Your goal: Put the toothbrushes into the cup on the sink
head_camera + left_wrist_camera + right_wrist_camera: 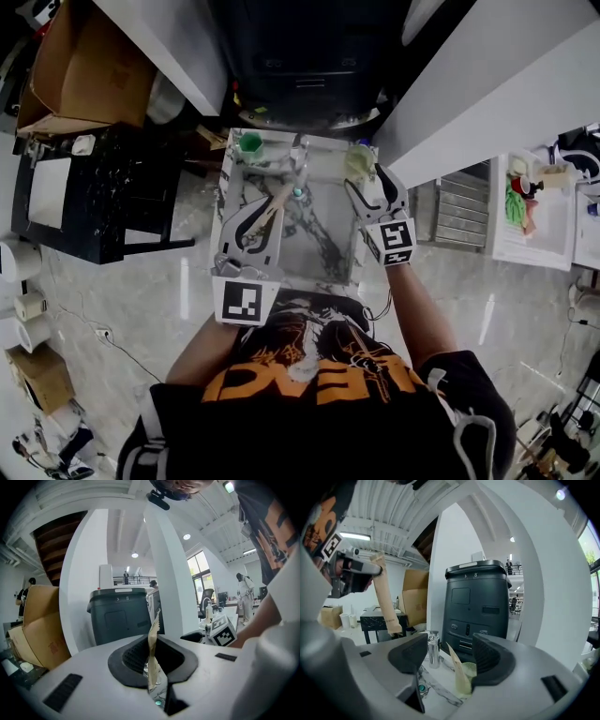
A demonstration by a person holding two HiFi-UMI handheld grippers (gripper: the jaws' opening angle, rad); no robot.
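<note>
**Jaws: left clenched on a toothbrush, right released by the cup**

Held a paper-wrapped toothbrush (153,654) clenched in the jaws of the left gripper (152,662). Gripped it low on the wrapper, leaving most of its length standing up above the pads, probably so that a long end could go into a cup first. Carried it over the near left part of the counter (281,141), well short of the far edge.

Had the jaws of the right gripper (450,659) released and spread wide, pressing on nothing. Showed between them, further off, the pale cup (471,669) at the far right corner. In that cup stood a second wrapped toothbrush (459,674), leaning toward the faucet (433,648). Took that one as already delivered, which would explain the wide jaws just short of the cup and apart from it.

Noted a green cup (250,143) at the far left corner; could not make out what it held.

Judged the task partly done: one toothbrush in, one in hand. For the rest, would need the wrapper's lower end over the pale cup's rim before letting go, clear of the one already leaning there.
</note>
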